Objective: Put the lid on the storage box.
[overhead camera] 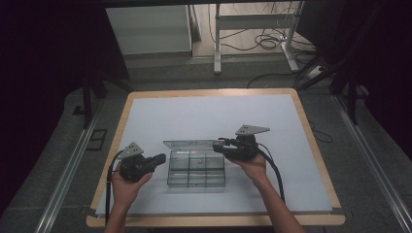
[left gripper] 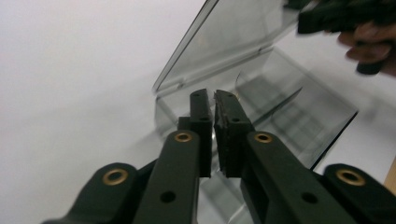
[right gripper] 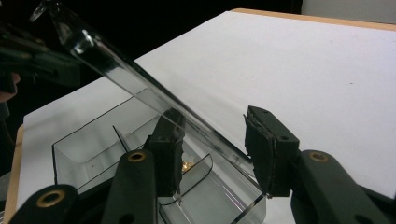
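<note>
1. A clear plastic compartment box (overhead camera: 196, 171) sits on the white table sheet (overhead camera: 209, 116), toward the near edge and about midway between the two hands. Its long axis runs left to right across the table.
2. The hinged lid (overhead camera: 193, 144) stands raised along the far side of the box. In the right gripper view it slants up as a clear pane (right gripper: 154, 93).
3. The right gripper (overhead camera: 222, 143) is at the lid's right end. In the right gripper view its jaws stand wide, one on each side of the lid's edge, straddling it without pinching. Whether a pad touches the plastic I cannot tell.
4. The left gripper (overhead camera: 160, 158) lies just beside the left short wall of the box and points at it. In the left gripper view its jaws are drawn close, with a slim gap between them and nothing held.
5. A small brass-coloured piece (right gripper: 187, 164) lies in a compartment under the right gripper; it is too small to identify.
6. Key relation: the lid edge runs between the right jaws, along the long axis of the box. My judgement is that the right hand is better placed to swing the lid, and the left hand to steady the box against sliding.
</note>
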{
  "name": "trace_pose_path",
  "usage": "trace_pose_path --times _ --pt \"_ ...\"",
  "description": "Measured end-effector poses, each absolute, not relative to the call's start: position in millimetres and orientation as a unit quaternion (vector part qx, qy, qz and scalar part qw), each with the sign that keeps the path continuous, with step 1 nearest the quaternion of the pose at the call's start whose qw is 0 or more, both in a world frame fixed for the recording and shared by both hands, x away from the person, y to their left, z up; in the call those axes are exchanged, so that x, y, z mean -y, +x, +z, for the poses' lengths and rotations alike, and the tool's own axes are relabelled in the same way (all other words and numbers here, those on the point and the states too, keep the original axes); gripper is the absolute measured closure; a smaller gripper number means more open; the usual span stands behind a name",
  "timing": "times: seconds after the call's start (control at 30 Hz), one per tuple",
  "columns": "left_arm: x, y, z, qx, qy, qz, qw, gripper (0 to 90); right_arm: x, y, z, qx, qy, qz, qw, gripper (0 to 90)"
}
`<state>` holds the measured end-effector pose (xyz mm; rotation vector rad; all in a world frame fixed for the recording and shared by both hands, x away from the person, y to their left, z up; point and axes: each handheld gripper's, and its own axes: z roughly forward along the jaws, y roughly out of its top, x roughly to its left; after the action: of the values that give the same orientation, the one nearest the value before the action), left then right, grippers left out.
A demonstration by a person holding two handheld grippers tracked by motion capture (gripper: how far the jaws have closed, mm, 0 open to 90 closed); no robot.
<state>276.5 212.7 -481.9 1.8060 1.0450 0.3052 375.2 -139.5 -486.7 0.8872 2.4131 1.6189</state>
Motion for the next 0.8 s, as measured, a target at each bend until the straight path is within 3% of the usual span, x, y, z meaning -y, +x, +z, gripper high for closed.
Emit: trace_pose_path --times 0.8 --pt "-199.0 287.8 -463.9 -0.426 0.728 0.127 0.522 88.9 141.2 375.0 -489.2 -0.794 0.296 0.529 0.049 53.0"
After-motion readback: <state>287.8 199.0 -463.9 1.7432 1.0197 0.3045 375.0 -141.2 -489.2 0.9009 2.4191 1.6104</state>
